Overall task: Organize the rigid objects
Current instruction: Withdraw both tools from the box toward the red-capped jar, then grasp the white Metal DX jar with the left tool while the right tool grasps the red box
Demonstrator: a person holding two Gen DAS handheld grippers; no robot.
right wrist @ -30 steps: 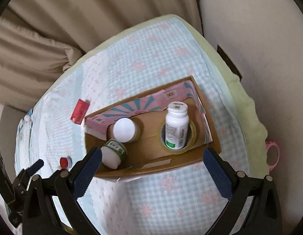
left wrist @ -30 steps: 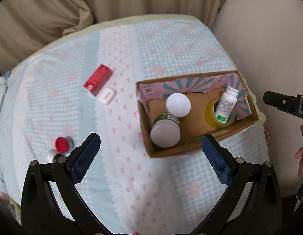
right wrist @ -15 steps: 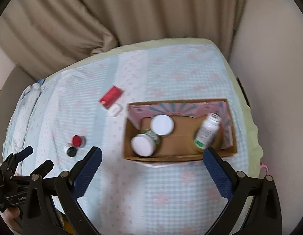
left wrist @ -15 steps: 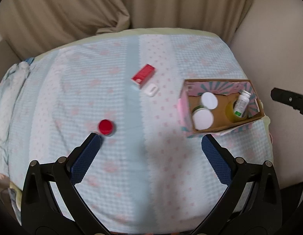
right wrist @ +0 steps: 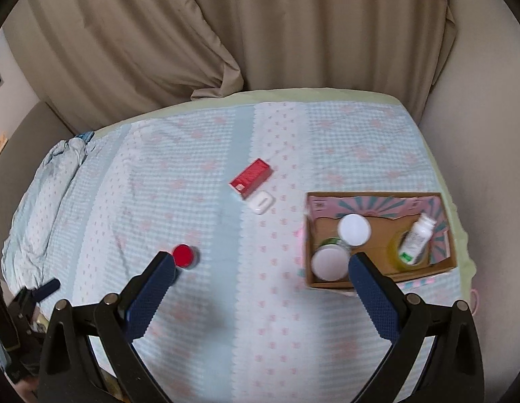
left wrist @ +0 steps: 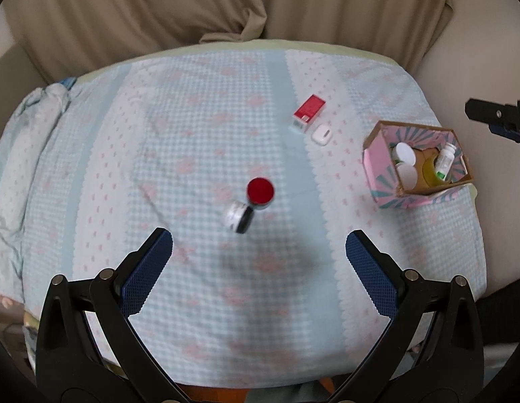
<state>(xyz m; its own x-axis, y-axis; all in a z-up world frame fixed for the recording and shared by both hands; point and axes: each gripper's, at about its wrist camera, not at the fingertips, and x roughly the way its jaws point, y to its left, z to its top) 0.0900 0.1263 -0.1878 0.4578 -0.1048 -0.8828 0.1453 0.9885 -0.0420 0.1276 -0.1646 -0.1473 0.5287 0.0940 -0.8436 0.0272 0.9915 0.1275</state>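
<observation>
A cardboard box [left wrist: 377, 184] [right wrist: 449, 258] stands at the bed's right side, holding two white-lidded jars [right wrist: 353, 230], a tape roll and a white pill bottle [right wrist: 416, 236]. A red-lidded jar [left wrist: 260, 192] [right wrist: 184, 256] and a small black-and-white jar on its side [left wrist: 239, 216] lie mid-bed. A red carton [left wrist: 309, 111] [right wrist: 250, 178] and a white case [left wrist: 322, 133] [right wrist: 260, 202] lie farther back. My left gripper [left wrist: 259, 265] is open and empty above the bed, just short of the red-lidded jar. My right gripper [right wrist: 261, 285] is open and empty, high over the bed, left of the box.
The bed wears a light blue checked cover with pink print [left wrist: 192, 134]. Beige curtains [right wrist: 260, 33] hang behind it and a wall [right wrist: 478, 134] runs along the right. A bundled blue cloth [right wrist: 41, 201] lies at the left edge.
Both grippers have pulled back and swung left, away from the box. The box now sits far right in the left wrist view, and the red-lidded jar is centred ahead of the left gripper.
</observation>
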